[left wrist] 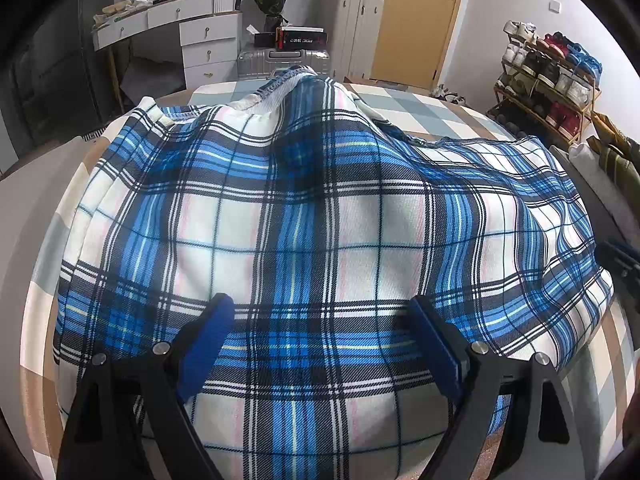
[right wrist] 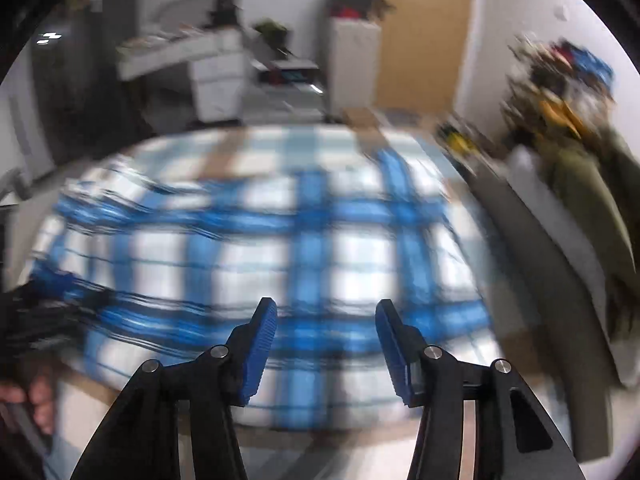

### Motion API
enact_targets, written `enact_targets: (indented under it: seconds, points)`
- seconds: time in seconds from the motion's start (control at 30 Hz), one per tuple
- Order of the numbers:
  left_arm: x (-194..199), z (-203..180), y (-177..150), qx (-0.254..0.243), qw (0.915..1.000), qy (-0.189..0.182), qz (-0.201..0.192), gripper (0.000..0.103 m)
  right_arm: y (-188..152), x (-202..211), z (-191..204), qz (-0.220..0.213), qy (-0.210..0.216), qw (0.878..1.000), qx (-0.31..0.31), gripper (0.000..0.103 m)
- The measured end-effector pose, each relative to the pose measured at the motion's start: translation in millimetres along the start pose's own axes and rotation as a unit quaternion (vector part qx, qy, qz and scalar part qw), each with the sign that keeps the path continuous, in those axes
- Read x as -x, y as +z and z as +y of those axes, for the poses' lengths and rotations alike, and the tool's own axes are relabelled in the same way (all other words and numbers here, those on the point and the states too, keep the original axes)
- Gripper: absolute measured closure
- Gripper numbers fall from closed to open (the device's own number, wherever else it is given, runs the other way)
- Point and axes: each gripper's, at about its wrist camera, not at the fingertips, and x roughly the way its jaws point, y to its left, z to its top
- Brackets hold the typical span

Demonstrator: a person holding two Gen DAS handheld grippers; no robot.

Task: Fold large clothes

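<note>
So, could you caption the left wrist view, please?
Open left gripper above a blue plaid garment on a checked bed.

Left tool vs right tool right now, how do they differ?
The left tool, black with blue pads, has its jaws spread wide; the right tool, also black with blue pads, has them narrower. The left tool's view is sharp; the right tool's is motion-blurred. Both are open and point down at the blue-and-white plaid garment on the checked bedspread.

Your plaid garment [left wrist: 312, 220]: blue, white, black checks, pink lines. Lies spread on checked bed, rumpled, far edge humped, white overlocked hem showing.
</note>
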Motion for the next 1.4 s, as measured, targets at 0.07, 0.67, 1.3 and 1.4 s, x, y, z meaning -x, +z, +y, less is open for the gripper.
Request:
enact_targets:
  seconds: [0.07,0.67,1.3,1.4]
  points:
    - [0.2,0.2,0.1,0.0,1.0,0.0,0.0,0.018,0.9,-15.3,15.3,0.018,0.037,0.999,0.002,0.046]
    - [-0.7,-1.6,0.9,-0.003,1.0,0.003,0.004,0.016,56.2,-131.0,50.6,0.078,0.064,0.994,0.038,0.05]
    - [-3.2,-11.1,2.8,-0.015,0.9997,0.018,0.011,0.012,-11.8,-104.0,-107.1,-0.082,0.245,0.945,-0.201,0.032]
    - [-4.4,-15.7,2.7,-0.019,0.9993,0.029,0.013,0.01,-38.5,-91.0,-111.2,-0.133,0.286,0.926,-0.205,0.019]
